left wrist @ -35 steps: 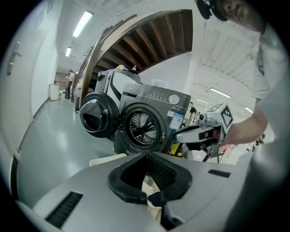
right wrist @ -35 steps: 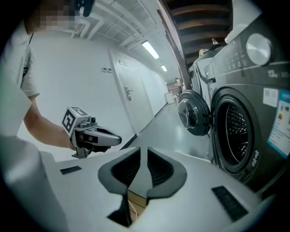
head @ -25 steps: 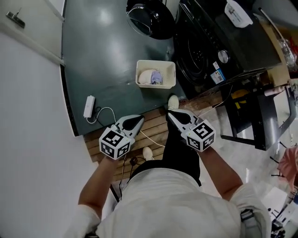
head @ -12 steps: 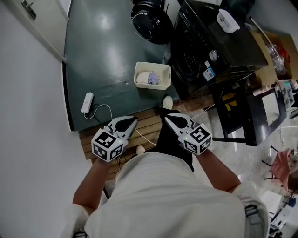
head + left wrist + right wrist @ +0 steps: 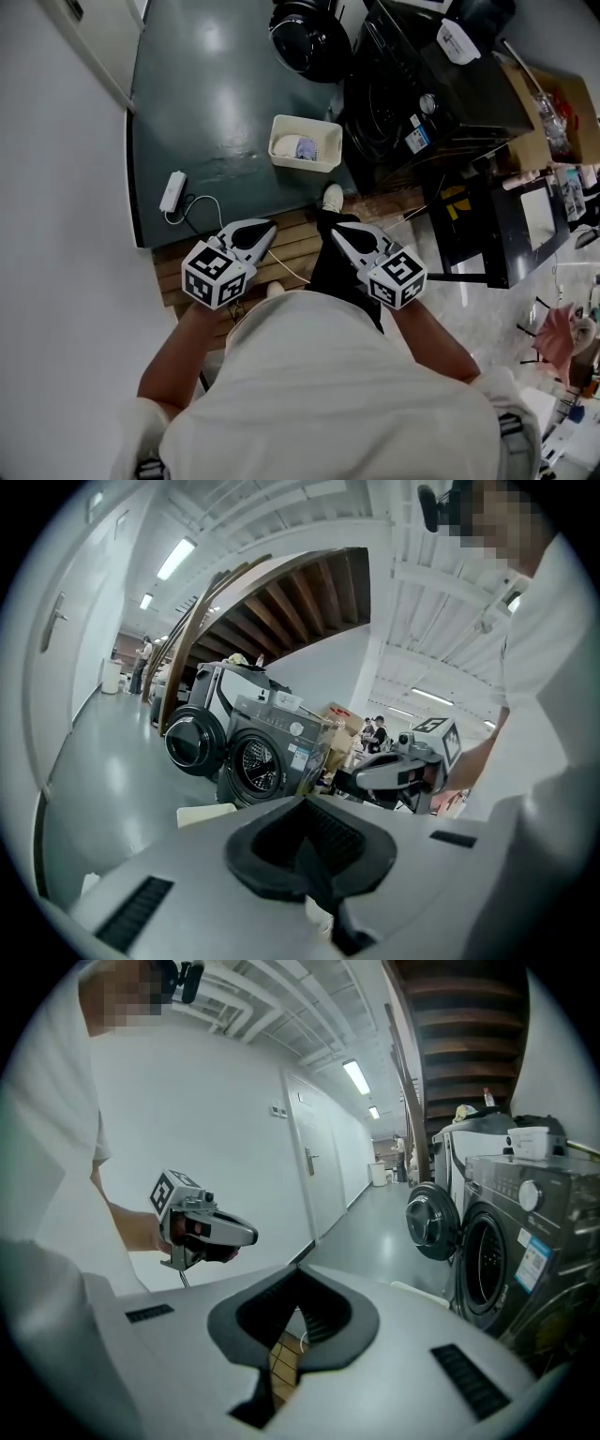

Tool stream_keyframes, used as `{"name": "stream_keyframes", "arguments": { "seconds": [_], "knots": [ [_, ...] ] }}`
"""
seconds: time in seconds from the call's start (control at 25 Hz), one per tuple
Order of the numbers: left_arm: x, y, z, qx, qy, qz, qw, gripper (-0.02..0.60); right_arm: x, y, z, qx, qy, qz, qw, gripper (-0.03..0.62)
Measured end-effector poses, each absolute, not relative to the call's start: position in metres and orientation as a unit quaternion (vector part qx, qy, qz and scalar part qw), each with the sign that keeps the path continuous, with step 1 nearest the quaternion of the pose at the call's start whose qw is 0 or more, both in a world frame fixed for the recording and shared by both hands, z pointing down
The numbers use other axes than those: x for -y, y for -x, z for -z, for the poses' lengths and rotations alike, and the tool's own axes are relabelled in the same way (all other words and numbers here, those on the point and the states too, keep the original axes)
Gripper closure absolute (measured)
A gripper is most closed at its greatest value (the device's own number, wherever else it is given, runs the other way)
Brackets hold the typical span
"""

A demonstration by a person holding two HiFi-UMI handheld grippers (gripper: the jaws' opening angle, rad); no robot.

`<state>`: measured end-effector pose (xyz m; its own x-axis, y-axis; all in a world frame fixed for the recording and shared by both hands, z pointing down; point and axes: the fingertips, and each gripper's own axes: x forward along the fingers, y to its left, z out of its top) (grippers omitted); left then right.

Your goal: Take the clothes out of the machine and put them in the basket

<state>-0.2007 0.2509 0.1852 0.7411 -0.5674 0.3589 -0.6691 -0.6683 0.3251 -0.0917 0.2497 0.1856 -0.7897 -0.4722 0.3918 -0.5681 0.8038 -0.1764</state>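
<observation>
A cream basket (image 5: 305, 143) stands on the dark green floor and holds white and purple clothes (image 5: 300, 148). Just right of it is the dark washing machine (image 5: 398, 94), its round door (image 5: 309, 37) swung open. My left gripper (image 5: 266, 229) and right gripper (image 5: 339, 232) hang side by side over the wooden slats, well short of the basket. Both are shut and empty. The left gripper view shows the machine (image 5: 267, 761) and basket (image 5: 208, 813) beyond the shut left gripper (image 5: 305, 803). In the right gripper view the right gripper (image 5: 298, 1274) has its pads meeting, with the machine (image 5: 506, 1251) to its right.
A white power strip (image 5: 173, 192) with its cable lies on the floor at the left. Wooden slats (image 5: 291, 251) lie under the grippers. A black metal frame (image 5: 469, 225) and a cardboard box (image 5: 553, 103) stand at the right. A white wall (image 5: 56, 234) runs along the left.
Both grippers have drawn back and up, away from the basket and machine, which now sit farther off in the head view. Both stay shut and empty.
</observation>
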Motion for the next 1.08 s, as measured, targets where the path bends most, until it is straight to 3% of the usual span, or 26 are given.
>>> {"name": "stream_keyframes", "arguments": {
  "seconds": [1.08],
  "knots": [
    [-0.281,0.205,-0.209,0.336,-0.903,-0.122,0.24,0.584,-0.276,0.09,-0.188,0.936,-0.277,-0.127,0.176,0.589]
  ]
}}
